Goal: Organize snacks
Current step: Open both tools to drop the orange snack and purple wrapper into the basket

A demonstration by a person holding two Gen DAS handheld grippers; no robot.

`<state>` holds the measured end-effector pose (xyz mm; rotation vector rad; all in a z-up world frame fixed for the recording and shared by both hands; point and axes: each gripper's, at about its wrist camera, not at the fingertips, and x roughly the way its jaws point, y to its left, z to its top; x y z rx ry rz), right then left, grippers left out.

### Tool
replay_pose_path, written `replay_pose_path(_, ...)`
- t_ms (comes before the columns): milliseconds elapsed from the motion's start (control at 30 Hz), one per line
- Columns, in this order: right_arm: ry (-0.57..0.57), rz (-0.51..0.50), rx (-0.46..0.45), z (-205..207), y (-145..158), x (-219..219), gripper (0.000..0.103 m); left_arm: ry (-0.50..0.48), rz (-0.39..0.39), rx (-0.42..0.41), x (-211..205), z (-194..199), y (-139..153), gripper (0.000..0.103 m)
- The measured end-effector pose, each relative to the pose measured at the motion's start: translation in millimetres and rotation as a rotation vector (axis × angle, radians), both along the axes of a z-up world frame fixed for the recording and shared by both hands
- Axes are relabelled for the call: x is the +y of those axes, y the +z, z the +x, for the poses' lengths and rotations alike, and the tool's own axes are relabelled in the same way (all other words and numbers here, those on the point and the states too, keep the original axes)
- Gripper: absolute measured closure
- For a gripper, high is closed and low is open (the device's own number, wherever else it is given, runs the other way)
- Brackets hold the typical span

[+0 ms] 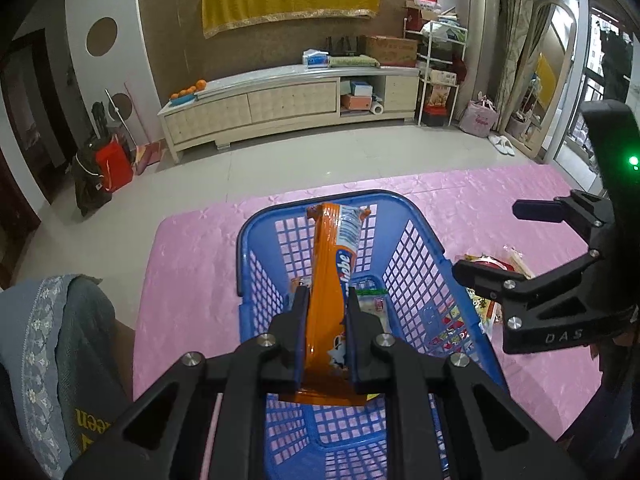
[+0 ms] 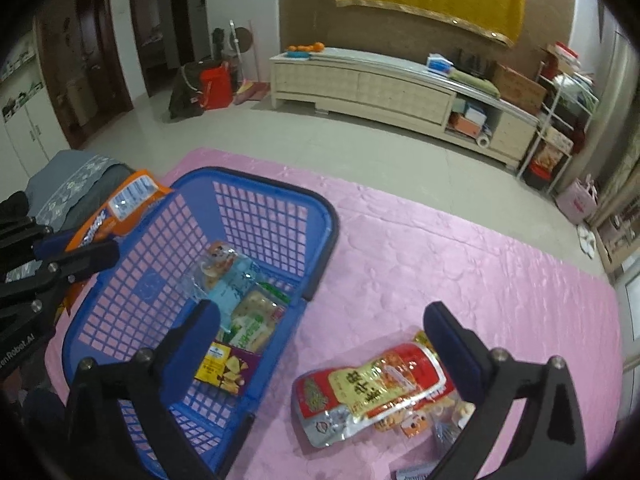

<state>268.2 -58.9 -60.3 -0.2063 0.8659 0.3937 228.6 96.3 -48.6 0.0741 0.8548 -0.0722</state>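
Left wrist view shows the left gripper pinching a long orange snack pack between its two blue-padded fingers, the pack standing upward and leaning toward the far rim of a blue plastic basket. The pack hangs over the basket's inside, its lower end just behind the fingers and its crimped top close to the far wall. On the basket floor beneath lie a few small packets, only partly visible past the fingers.

The basket sits on a pink mat spread over a pale tiled floor. A folded grey-blue cloth with a flowered border lies at the mat's left edge.

From the right wrist view, the right gripper has its fingers spread wide with nothing between the pads; one finger stands over the basket's near corner, the other over the mat. Between and below them on the mat lies a red and yellow snack pouch, just beside the basket's outer wall, with smaller packets tucked under its near end. Inside the basket rest a clear-wrapped packet, a green and white pack and a purple and yellow box, touching one another.
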Motion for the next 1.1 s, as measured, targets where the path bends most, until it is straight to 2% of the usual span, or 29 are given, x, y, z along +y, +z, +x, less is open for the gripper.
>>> replay_pose_path(333, -0.037, 0.021, 0.013, 12.9, 0.6, -13.5, 0.0, -0.041, -0.001, 0.023, -13.6, 31.7, -11.2, 0.088)
replay_pose_path(467, -0.038, 0.031, 0.022, 20.3, -0.2, -18.7, 0.0, -0.054, -0.024, 0.025, -17.1, 42.3, -13.1, 0.088)
replay_pose_path(600, -0.052, 0.029, 0.018, 26.0, -2.8, -21.6, 0.0, -0.079, 0.002, 0.022, -24.5, 50.1, -15.9, 0.088)
replay_pose_path(633, -0.059, 0.033, 0.018, 26.7, -3.9, -23.5, 0.0, -0.082, -0.004, 0.021, -25.3, 52.6, -16.3, 0.085)
replay_pose_path(700, -0.075, 0.048, 0.011, 24.9, -5.4, -30.4, 0.0, -0.079, -0.004, 0.025, -24.2, 55.1, -19.2, 0.057)
replay_pose_path(733, -0.079, 0.055, 0.012, 23.2, -7.1, -35.2, 0.0, -0.081, 0.008, 0.022, -24.3, 55.5, -20.6, 0.036)
replay_pose_path(767, -0.083, 0.057, 0.019, 21.7, -9.5, -39.4, 0.0, -0.09, 0.022, 0.017, -25.2, 54.3, -22.2, 0.031)
replay_pose_path(933, -0.114, 0.064, 0.049, 13.8, -13.5, -57.8, 0.0, -0.116, 0.034, 0.058, -30.8, 41.5, -29.2, 0.031)
replay_pose_path(1100, -0.12, 0.075, 0.038, -2.9, -0.4, -70.2, 0.0, -0.123, -0.004, 0.053, -37.5, 17.4, -16.6, 0.028)
